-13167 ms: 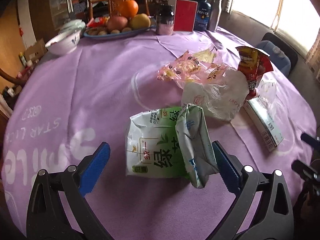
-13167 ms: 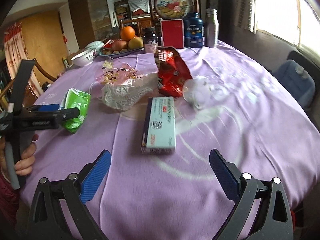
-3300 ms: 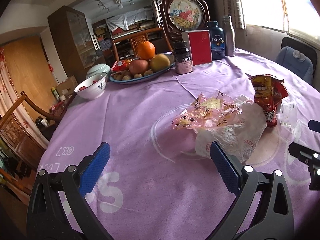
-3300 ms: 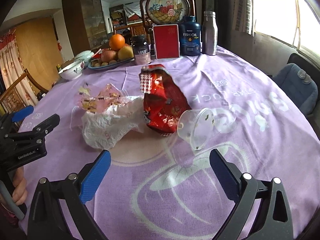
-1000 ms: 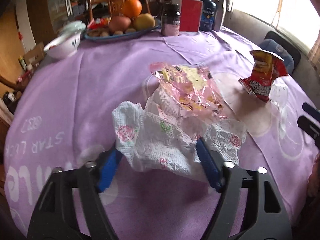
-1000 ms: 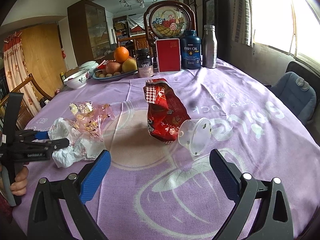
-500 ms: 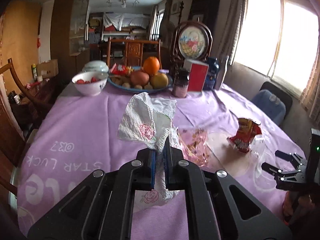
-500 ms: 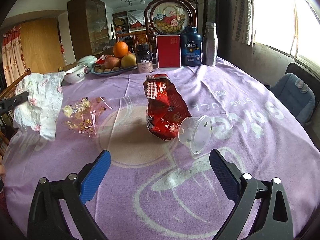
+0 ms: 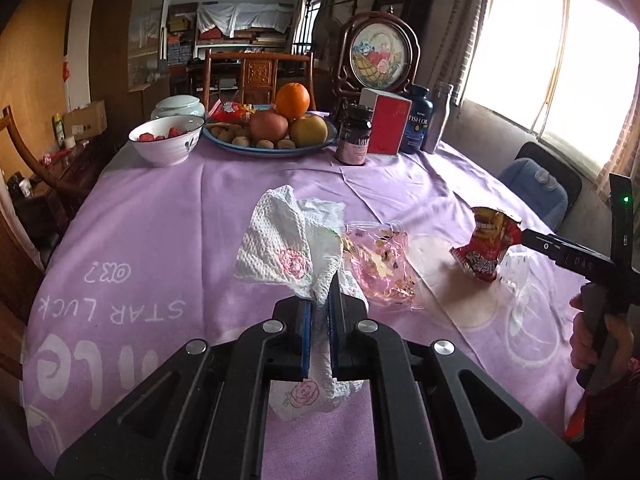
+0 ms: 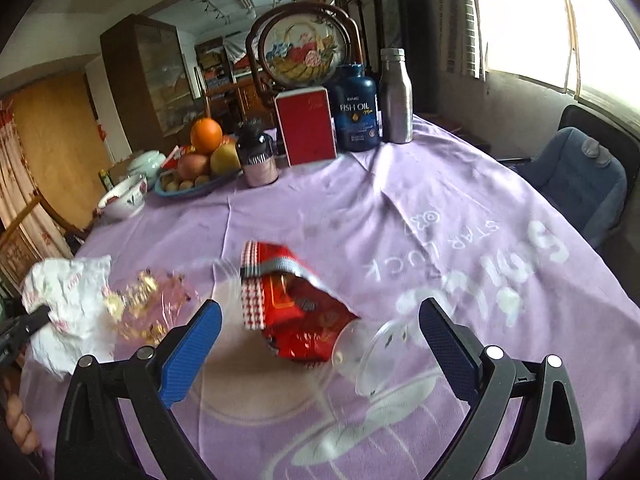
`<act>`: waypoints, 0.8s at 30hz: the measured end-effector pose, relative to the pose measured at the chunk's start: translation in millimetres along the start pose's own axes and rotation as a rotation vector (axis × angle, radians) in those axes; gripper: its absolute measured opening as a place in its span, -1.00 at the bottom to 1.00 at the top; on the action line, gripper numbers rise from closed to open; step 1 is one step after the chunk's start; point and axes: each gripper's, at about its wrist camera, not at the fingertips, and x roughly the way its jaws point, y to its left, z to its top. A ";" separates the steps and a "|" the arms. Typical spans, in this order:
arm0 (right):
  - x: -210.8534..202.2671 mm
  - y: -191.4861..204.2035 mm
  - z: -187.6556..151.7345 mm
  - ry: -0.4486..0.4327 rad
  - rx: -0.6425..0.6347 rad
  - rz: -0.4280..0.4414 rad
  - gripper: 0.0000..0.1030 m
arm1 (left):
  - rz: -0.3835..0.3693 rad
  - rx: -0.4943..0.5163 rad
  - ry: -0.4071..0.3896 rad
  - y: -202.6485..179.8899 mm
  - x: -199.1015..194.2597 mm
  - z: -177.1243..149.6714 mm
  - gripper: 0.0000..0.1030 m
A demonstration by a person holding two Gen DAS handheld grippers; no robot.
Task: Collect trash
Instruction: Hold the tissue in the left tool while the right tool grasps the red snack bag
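My left gripper (image 9: 318,307) is shut on a crumpled white paper towel with pink roses (image 9: 289,251) and holds it above the purple tablecloth (image 9: 168,216). The towel also shows at the left of the right wrist view (image 10: 66,300). A pink clear wrapper (image 9: 378,266) lies just behind it. My right gripper (image 10: 320,338) is open, close above a red snack bag (image 10: 296,312) and a clear plastic cup (image 10: 372,354) lying on its side. The bag (image 9: 486,242) and cup (image 9: 516,270) also show at the right of the left wrist view.
At the table's far side stand a fruit plate (image 9: 272,136), a white bowl (image 9: 166,140), a dark supplement jar (image 9: 356,136), a red box (image 10: 306,126), a blue fish oil bottle (image 10: 357,108) and a steel bottle (image 10: 395,96). A blue chair (image 10: 580,180) is at the right.
My right gripper has moved forward and down, close over the red bag and cup. My left gripper still holds the paper towel raised, now a little lower and nearer the pink wrapper.
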 end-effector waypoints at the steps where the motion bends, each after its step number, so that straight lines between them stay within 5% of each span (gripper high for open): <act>1: 4.6 0.1 2.1 0.013 0.007 0.019 0.89 | -0.006 -0.003 0.006 0.3 0.7 0.2 -0.84; 9: 40.6 10.6 1.5 0.075 -0.041 -0.034 0.89 | 0.021 0.030 0.012 -5.6 5.5 -1.5 -0.84; 10: 44.8 11.9 -0.8 0.072 -0.057 -0.056 0.70 | 0.018 0.030 0.014 -5.9 6.3 -1.8 -0.84; 11: 44.3 13.1 -2.7 0.065 -0.065 -0.058 -0.27 | 0.020 0.032 0.015 -5.8 6.8 -2.2 -0.84; 12: 41.6 13.5 -4.2 0.062 -0.062 -0.045 -0.65 | 0.025 0.033 0.016 -5.8 7.6 -2.6 -0.84; 16: -7.7 19.9 -8.0 -0.076 -0.036 0.032 -0.65 | 0.038 0.039 0.012 -6.5 7.4 -2.8 -0.84; 24: -57.7 35.8 -27.7 -0.112 -0.053 0.123 -0.64 | 0.142 0.112 -0.064 -21.3 -5.0 -7.9 -0.84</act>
